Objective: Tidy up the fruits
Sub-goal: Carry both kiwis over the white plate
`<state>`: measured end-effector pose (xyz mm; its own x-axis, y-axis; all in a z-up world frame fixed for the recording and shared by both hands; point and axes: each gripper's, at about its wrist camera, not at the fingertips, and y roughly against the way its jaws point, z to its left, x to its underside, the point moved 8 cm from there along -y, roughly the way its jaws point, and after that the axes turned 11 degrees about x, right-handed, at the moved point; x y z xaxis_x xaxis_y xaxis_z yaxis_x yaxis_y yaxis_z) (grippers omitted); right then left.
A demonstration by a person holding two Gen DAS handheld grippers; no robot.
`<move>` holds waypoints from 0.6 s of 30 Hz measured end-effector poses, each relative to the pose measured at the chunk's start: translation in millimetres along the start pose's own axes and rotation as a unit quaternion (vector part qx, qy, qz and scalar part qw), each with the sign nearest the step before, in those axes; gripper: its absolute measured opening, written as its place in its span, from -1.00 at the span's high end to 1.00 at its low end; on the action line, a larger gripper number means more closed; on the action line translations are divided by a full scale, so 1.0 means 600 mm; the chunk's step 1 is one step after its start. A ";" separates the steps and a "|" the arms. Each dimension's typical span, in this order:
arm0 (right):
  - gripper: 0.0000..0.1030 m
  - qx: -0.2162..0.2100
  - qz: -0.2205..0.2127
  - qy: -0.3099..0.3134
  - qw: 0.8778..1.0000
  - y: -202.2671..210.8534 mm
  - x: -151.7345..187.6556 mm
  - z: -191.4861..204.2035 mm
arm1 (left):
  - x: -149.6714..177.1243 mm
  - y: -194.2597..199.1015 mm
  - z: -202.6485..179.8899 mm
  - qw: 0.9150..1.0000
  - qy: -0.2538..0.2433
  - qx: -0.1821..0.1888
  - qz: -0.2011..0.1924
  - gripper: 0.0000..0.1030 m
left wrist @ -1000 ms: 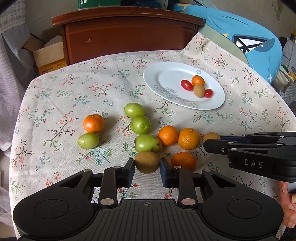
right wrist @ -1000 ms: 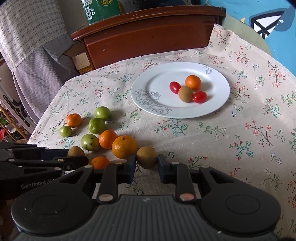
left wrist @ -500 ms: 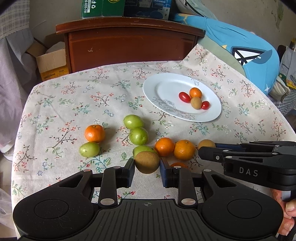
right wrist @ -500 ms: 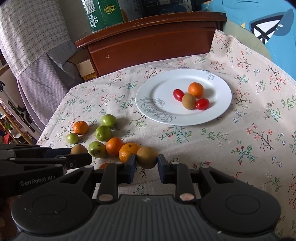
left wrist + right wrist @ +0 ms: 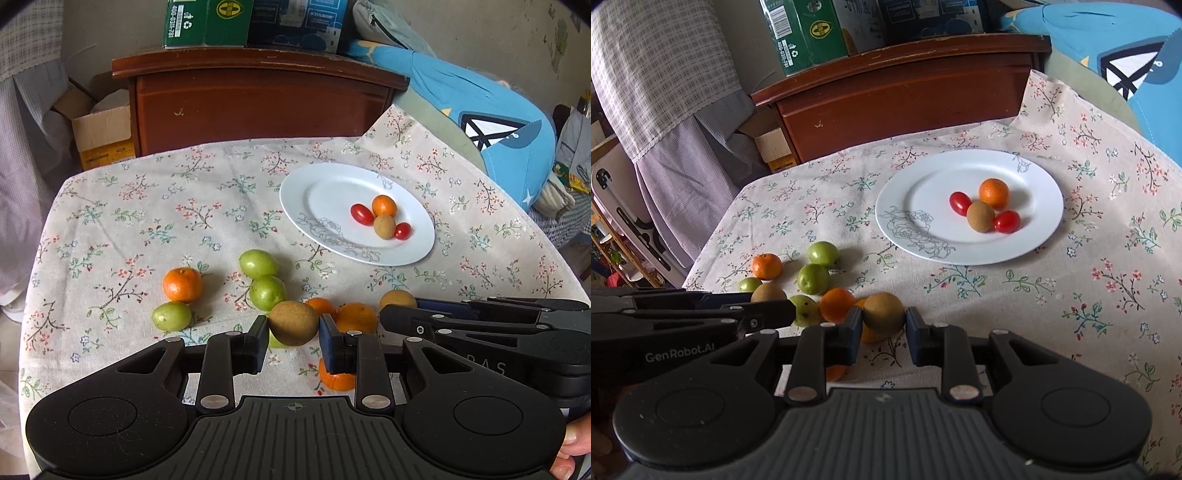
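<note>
Left tool (image 5: pixel 294 338) clamps our brown fuzzy kiwi (image 5: pixel 293 322) above the tabletop (image 5: pixel 110 229) | right tool (image 5: pixel 881 334) clamps a second kiwi (image 5: pixel 884 314) | white plate (image 5: pixel 1045 184) beyond, holding four fruits.

A table under a flowered cloth (image 5: pixel 155 206) carries a white plate (image 5: pixel 321 199) toward two o'clock from the middle. Toward seven o'clock, loose on the cloth, lie three green fruits (image 5: pixel 258 263), touching or near each other, and an orange (image 5: pixel 182 284) just beside the lowest green one; more oranges (image 5: pixel 356 317) sit near six o'clock.
</note>
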<state>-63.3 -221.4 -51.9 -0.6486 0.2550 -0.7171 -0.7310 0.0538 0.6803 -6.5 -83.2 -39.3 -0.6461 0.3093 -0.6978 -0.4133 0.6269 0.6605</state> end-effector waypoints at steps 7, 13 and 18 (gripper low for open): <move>0.52 -0.007 -0.024 -0.010 1.000 0.011 -0.040 -0.005 | -0.044 -0.001 -0.012 1.000 -0.012 0.003 -0.018 0.48; 0.52 -0.003 -0.053 -0.001 0.999 0.014 -0.091 -0.017 | -0.086 -0.016 -0.019 0.999 -0.016 0.019 -0.024 0.48; 0.52 0.004 -0.062 0.002 0.998 -0.004 -0.127 -0.034 | -0.113 -0.037 -0.020 0.999 -0.026 0.022 -0.021 0.48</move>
<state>-16.4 -260.6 -1.7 -0.5538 0.2425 -0.7965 -0.8040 0.0931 0.5873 38.9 -126.6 -3.5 -0.5941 0.3187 -0.7385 -0.4090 0.6709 0.6185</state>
